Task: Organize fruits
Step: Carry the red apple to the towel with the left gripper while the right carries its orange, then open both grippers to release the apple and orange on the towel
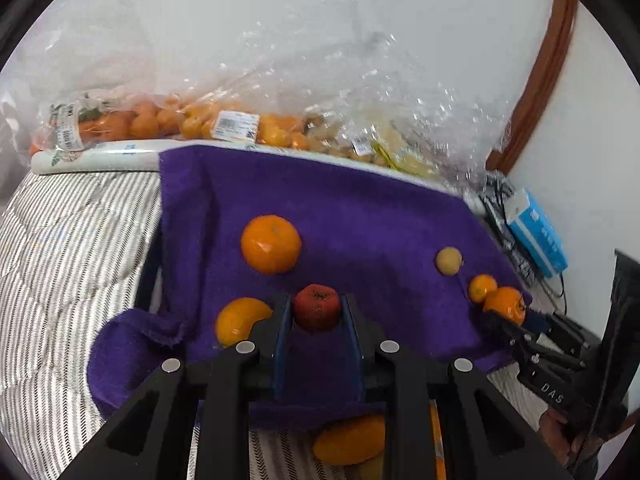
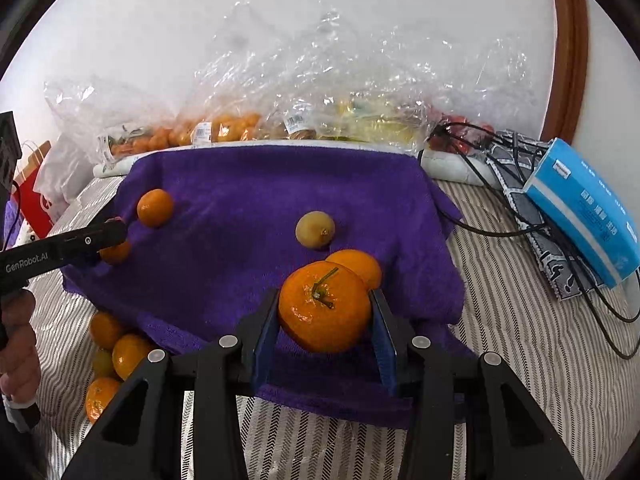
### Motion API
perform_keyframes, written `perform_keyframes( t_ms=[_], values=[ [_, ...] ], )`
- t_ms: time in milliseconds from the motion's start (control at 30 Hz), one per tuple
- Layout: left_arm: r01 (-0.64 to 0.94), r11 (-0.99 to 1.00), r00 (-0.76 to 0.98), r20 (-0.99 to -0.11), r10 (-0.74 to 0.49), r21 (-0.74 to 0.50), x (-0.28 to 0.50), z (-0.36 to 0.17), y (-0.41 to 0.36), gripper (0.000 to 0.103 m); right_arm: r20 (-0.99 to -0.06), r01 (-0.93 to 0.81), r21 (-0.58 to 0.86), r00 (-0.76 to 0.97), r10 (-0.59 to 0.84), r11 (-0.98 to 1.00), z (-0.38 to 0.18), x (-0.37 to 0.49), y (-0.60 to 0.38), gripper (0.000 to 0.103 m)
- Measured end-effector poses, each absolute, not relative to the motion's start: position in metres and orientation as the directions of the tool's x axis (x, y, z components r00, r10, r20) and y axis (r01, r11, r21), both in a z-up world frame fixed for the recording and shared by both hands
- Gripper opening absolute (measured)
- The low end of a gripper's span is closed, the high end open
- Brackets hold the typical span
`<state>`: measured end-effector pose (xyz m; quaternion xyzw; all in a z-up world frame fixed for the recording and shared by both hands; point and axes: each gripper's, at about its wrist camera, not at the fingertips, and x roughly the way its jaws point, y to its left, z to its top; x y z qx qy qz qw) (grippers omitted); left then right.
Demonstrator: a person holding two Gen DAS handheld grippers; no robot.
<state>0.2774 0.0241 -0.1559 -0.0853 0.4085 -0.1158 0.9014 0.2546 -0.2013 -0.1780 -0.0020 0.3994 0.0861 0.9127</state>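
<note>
Your left tongs [image 1: 316,312] are pinched nearly shut on a small red fruit [image 1: 316,306], held just above the near part of the purple towel [image 1: 360,216]. Your right tongs [image 2: 324,316] stand partly open but clamped on a stemmed mandarin [image 2: 325,306], low over the towel's front right.

Risks, as I judge them: the red fruit is small and round, gripped only at its sides, so a jolt or a slack squeeze could let it pop out and roll. The towel lies on a soft striped bed [image 2: 520,340] and slopes off at its edges, so anything you set near the rim may roll away, as the loose oranges [image 2: 120,352] at 8 o'clock in the right view suggest. Squeezing the mandarin harder could bruise it.

Around you, left to right in the right view: a red paper bag [image 2: 34,196] at 9 o'clock, clear plastic bags of fruit [image 2: 224,128] along the wall at 12, a small orange [image 2: 155,208] at 10, a pale yellowish fruit [image 2: 315,229] near centre, another orange [image 2: 360,266] touching behind your mandarin, then black cables [image 2: 500,232] and a blue tissue box [image 2: 584,212] at 3 o'clock. That rear orange crowds the spot ahead of your right tongs; the cables could snag a wide sweep.
</note>
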Motion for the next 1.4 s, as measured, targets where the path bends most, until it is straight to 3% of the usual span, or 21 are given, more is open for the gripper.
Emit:
perform_keyframes(
  t_ms=[633,1000,1267,1400],
  values=[
    [0.124,0.971,0.605,-0.76,-0.237,-0.204,0.284,-0.166,0.016,0.024,-0.74,-0.163,0.056,0.656,0.15,0.985,-0.182,0.256,-0.2,0.043],
    [0.143,0.961,0.61,-0.743,-0.275,-0.239,0.28,-0.161,0.016,0.025,-0.726,-0.167,0.078,0.666,0.171,0.983,-0.178,0.253,-0.202,0.044],
    [0.154,0.956,0.635,-0.716,-0.29,-0.251,0.275,-0.152,0.018,0.045,-0.709,-0.164,0.11,0.679,0.193,0.98,-0.172,0.25,-0.206,0.046],
    [0.157,0.957,0.647,-0.707,-0.286,-0.243,0.272,-0.149,0.017,0.045,-0.699,-0.16,0.113,0.688,0.193,0.981,-0.169,0.247,-0.206,0.046]
  ],
)
